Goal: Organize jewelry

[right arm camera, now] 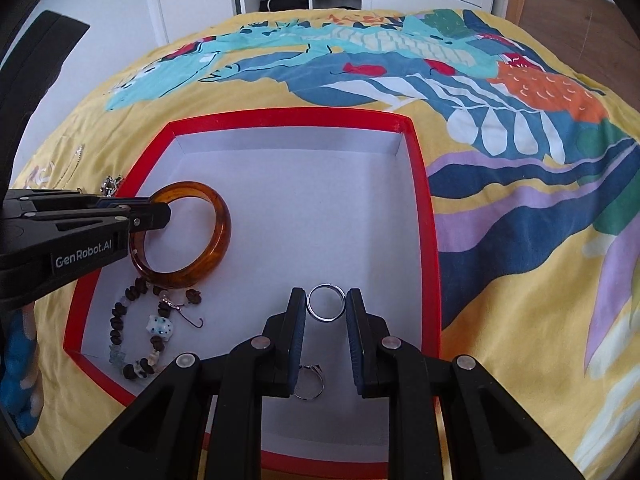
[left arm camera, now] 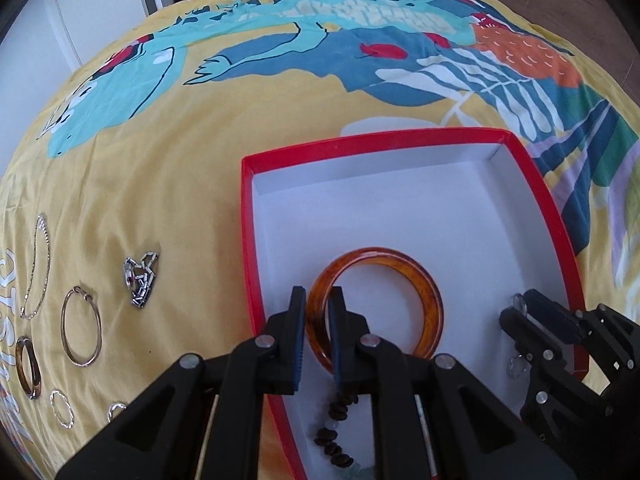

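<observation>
A red box with a white floor lies on the bed. My left gripper is shut on the near rim of an amber bangle, held inside the box. My right gripper is shut on a silver ring over the box's near right part. A brown bead bracelet and another ring lie on the box floor.
Left of the box on the yellow patterned bedspread lie a silver link chain, a thin necklace, a large hoop, a small amber ring and two small silver rings. Wardrobe and doors stand beyond the bed.
</observation>
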